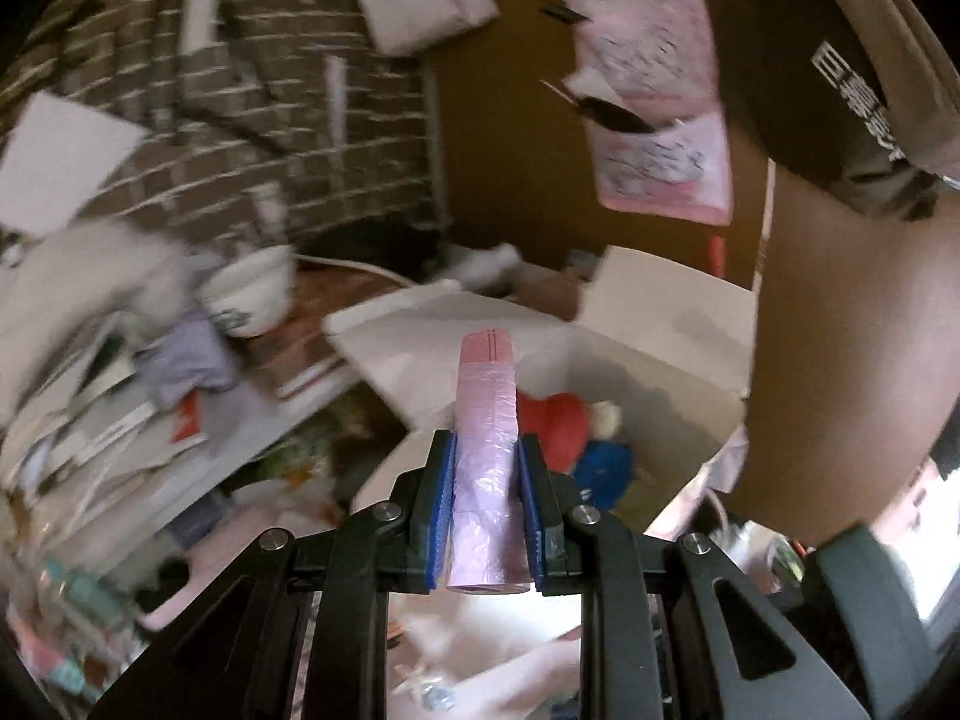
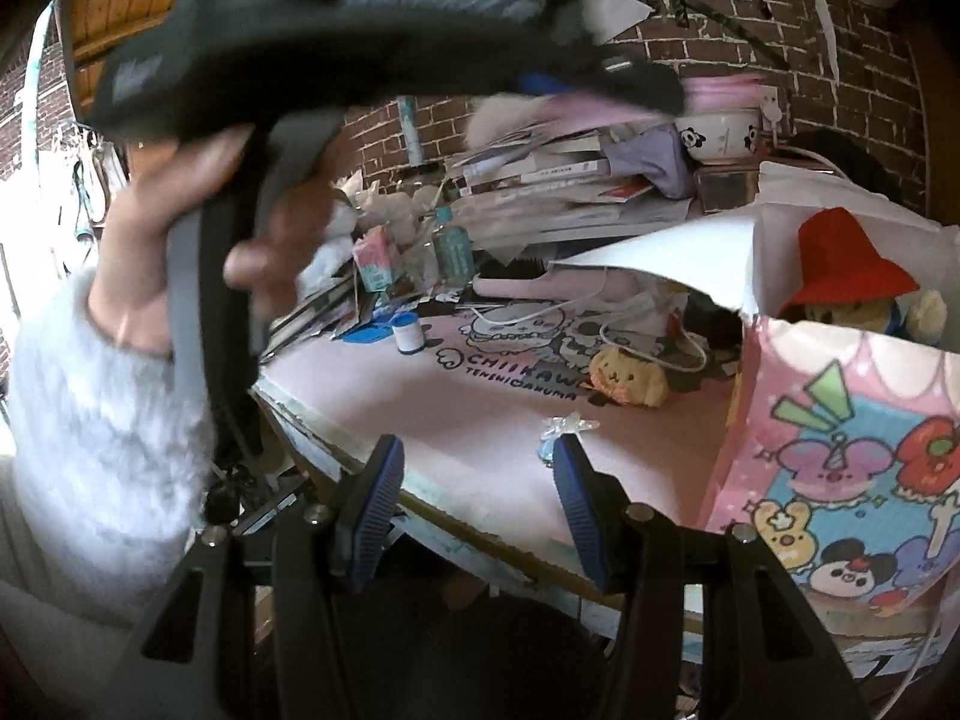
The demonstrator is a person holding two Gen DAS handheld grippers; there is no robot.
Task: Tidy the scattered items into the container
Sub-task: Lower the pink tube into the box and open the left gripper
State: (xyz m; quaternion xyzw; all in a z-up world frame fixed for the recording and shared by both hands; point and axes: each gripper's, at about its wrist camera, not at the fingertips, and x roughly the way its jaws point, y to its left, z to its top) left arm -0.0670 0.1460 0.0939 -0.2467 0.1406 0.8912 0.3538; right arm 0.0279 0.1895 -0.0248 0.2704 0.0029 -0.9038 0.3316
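In the left wrist view, the left gripper [image 1: 486,468] sits at the bottom centre of the frame, its blue pads [image 1: 441,510] pressed on both sides of a pink roll of plastic bags [image 1: 486,438]. The roll stands up between the fingers, its top end reaching the middle of the frame. Behind and just right of it, a white box [image 1: 672,324] stands open with its flaps up. Inside the box lie a red hat [image 1: 555,420] and something blue [image 1: 606,465], probably part of a soft toy, though blur makes that hard to confirm. At left, a messy stack of books and papers [image 1: 108,414] fills the frame, with a white bowl [image 1: 252,291] above it against a brick wall [image 1: 270,120].

In the right wrist view, the right gripper [image 2: 477,504] is at the bottom centre with its jaws partly apart and nothing between them. It points over a pink desk mat [image 2: 498,414] printed with cartoon figures. A small yellow plush toy [image 2: 630,375] lies on the mat at centre right, and a small clear trinket [image 2: 564,429] lies just above the right finger. A white jar [image 2: 408,333] stands further back. At right, a pink cartoon-printed bag [image 2: 840,468] holds a teddy bear in the red hat [image 2: 840,264]. At upper left, a hand [image 2: 198,228] in a fluffy white sleeve [image 2: 102,420] holds the other gripper's handle, badly blurred.
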